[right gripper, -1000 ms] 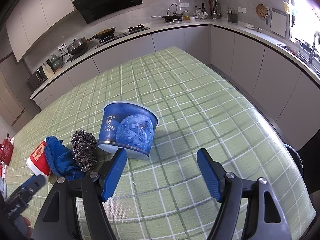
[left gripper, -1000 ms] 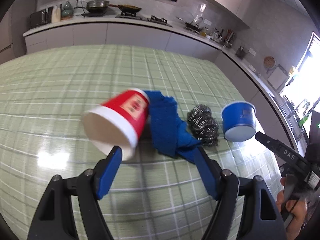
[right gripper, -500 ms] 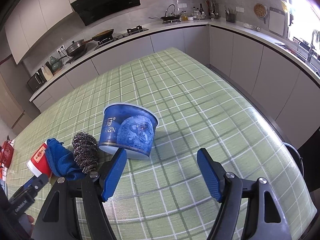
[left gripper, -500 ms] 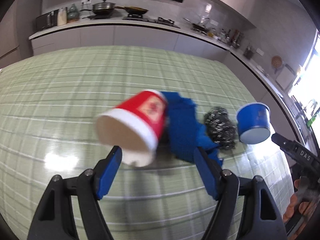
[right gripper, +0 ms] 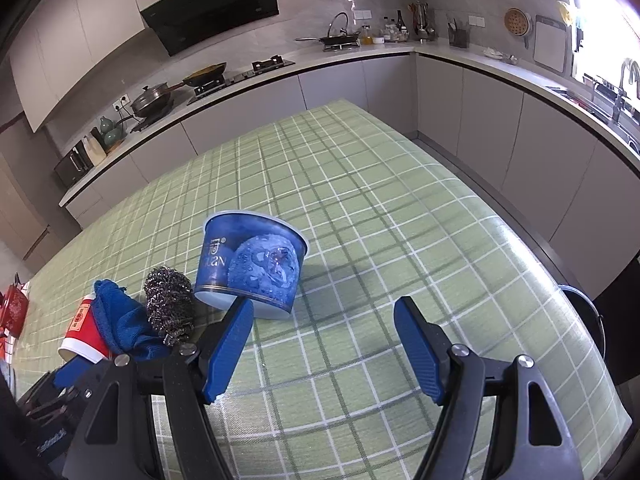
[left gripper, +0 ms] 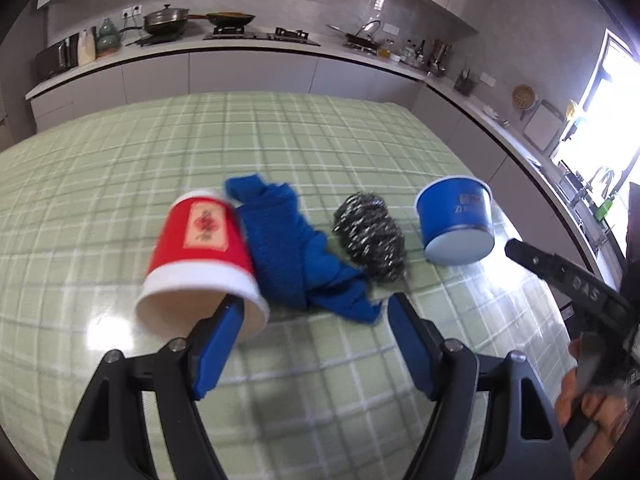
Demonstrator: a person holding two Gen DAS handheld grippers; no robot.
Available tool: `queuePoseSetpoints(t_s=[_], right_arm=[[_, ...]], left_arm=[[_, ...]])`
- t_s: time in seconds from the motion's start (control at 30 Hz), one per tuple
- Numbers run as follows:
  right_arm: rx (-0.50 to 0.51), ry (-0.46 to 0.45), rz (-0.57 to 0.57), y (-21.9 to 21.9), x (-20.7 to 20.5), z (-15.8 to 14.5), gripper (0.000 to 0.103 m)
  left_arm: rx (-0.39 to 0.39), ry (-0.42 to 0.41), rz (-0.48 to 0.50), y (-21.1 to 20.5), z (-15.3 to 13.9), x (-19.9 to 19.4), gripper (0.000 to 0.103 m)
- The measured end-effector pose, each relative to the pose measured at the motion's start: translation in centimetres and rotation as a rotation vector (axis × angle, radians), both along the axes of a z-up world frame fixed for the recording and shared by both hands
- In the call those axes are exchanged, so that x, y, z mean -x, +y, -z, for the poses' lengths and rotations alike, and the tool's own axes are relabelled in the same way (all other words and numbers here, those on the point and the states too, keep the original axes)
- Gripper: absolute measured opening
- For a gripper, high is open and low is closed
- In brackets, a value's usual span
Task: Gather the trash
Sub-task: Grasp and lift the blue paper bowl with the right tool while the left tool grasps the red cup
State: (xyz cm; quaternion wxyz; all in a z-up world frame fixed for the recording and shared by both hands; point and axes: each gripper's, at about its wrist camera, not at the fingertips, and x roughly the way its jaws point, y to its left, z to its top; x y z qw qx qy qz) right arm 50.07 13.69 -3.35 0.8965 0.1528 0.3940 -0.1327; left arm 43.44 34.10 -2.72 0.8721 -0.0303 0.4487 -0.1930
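Left wrist view: left gripper (left gripper: 312, 312) w/ jaws spread wide, nothing held. Red paper cup w/ white rim (left gripper: 200, 256) tilted, mouth toward camera, its rim overlapping the left blue finger (left gripper: 218, 346); contact unclear. Crumpled blue cloth (left gripper: 288, 248) touches cup; steel-wool scrubber (left gripper: 370, 236) beside it; blue paper bowl (left gripper: 456, 220) further right, all on green checked tablecloth (left gripper: 120, 168).

Right wrist view: right gripper (right gripper: 324, 328) released, empty. Bowl (right gripper: 252, 264) tilted, just ahead of its left finger.

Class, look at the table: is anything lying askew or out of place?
Yes. The red paper cup lies tipped on its side against the crumpled blue cloth, and the blue tub sits tilted, not upright.
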Motion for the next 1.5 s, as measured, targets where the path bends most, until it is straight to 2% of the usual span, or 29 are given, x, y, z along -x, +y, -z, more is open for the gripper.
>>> queuePoseSetpoints(t_s=[0.17, 0.27, 0.37, 0.57, 0.83, 1.03, 1.17, 1.5], right_arm=[[-0.016, 0.001, -0.008, 0.0, -0.3, 0.2, 0.075], [-0.014, -0.002, -0.016, 0.2, -0.5, 0.2, 0.075], [-0.017, -0.007, -0.024, 0.4, -0.6, 0.0, 0.075], [-0.039, -0.029, -0.045, 0.6, -1.3, -0.4, 0.075], [-0.102, -0.020, -0.079, 1.3, -4.1, 0.3, 0.079], [-0.131, 0.014, -0.107, 1.9, -6.9, 1.7, 0.079], [-0.149, 0.047, -0.122, 2.1, -8.1, 2.9, 0.079], [-0.133, 0.024, -0.149, 2.0, -8.5, 3.1, 0.078]], left_arm=[[0.008, -0.044, -0.090, 2.5, -1.9, 1.4, 0.076], [-0.024, -0.070, -0.160, 3.2, -2.2, 0.0, 0.078], [-0.027, -0.042, -0.186, 3.4, -1.3, -1.8, 0.078], [-0.029, 0.017, -0.166, 2.6, 0.8, -3.8, 0.078], [0.050, 0.080, -0.170, 4.1, 2.7, -4.3, 0.078], [0.086, 0.094, -0.144, 3.9, 3.1, -4.2, 0.069], [0.106, 0.098, -0.143, 3.9, 3.2, -4.0, 0.069], [0.137, 0.122, -0.161, 4.8, 3.0, -3.3, 0.067]])
